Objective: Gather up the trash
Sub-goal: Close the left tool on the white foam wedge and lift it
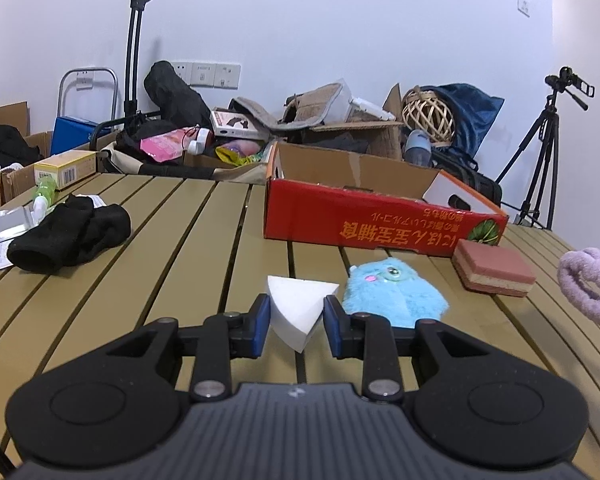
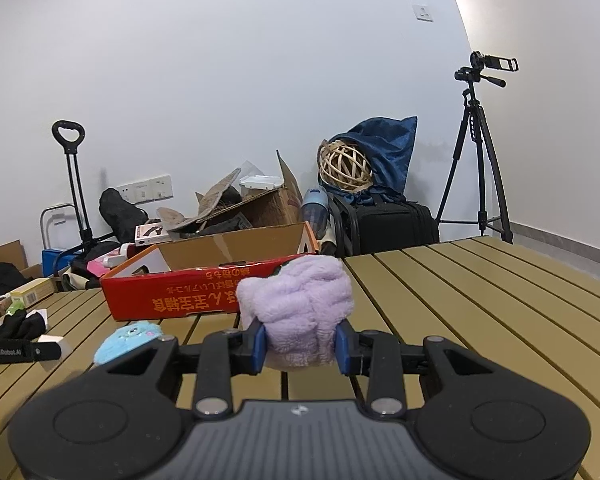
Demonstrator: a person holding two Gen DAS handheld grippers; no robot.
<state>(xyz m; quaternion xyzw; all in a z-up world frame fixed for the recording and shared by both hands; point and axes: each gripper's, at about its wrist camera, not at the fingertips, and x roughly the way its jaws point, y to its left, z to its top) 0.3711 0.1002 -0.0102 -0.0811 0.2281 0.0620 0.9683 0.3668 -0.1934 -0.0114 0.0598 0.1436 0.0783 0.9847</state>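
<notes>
I see a slatted table [image 1: 204,240] bearing a red box [image 1: 380,216], black cloth [image 1: 72,236], blue plush [image 1: 392,292], and sponge [image 1: 494,266].

A black tripod [image 2: 476,160] with a camera on top stands by the white wall, next to a dark suitcase [image 2: 392,224]. On it rests a woven rattan ball [image 2: 345,168] wrapped in blue cloth [image 2: 388,148]. Further left, a trolley handle [image 1: 134,40] rises over cluttered cardboard boxes [image 1: 352,132] behind the slatted tabletop [image 1: 180,240].

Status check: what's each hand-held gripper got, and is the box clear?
Left hand-held gripper shut on white foam wedge. Right hand-held gripper shut on lilac cloth. Red box open ahead, path clear.
</notes>
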